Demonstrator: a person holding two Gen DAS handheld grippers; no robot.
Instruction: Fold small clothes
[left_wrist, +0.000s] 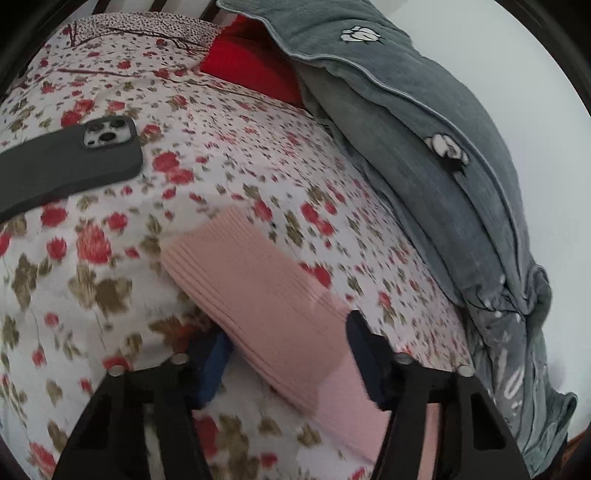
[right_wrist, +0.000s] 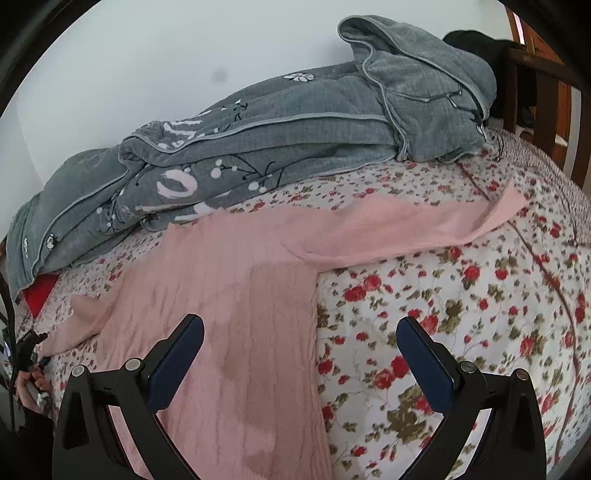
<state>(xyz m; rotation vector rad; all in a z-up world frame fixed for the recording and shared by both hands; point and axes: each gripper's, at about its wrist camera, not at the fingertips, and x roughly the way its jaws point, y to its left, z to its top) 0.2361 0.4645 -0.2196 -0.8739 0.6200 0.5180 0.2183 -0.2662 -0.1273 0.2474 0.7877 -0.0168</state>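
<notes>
Left tongs (left_wrist: 291, 354) angled down, jaws part-closed, right tongs (right_wrist: 301, 354) — jaws spread wide — tilted downward

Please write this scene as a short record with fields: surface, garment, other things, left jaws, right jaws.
surface: bed with floral sheet
garment: pink sweater, spread flat, one sleeve stretched sideways
other things: grey quilt bunched by the wall; phone on the sheet; red cloth under the quilt
left gripper: jaws around a ribbed pink sleeve, partly closed; grip unclear
right gripper: jaws open over the sweater's side edge, holding nothing
</notes>
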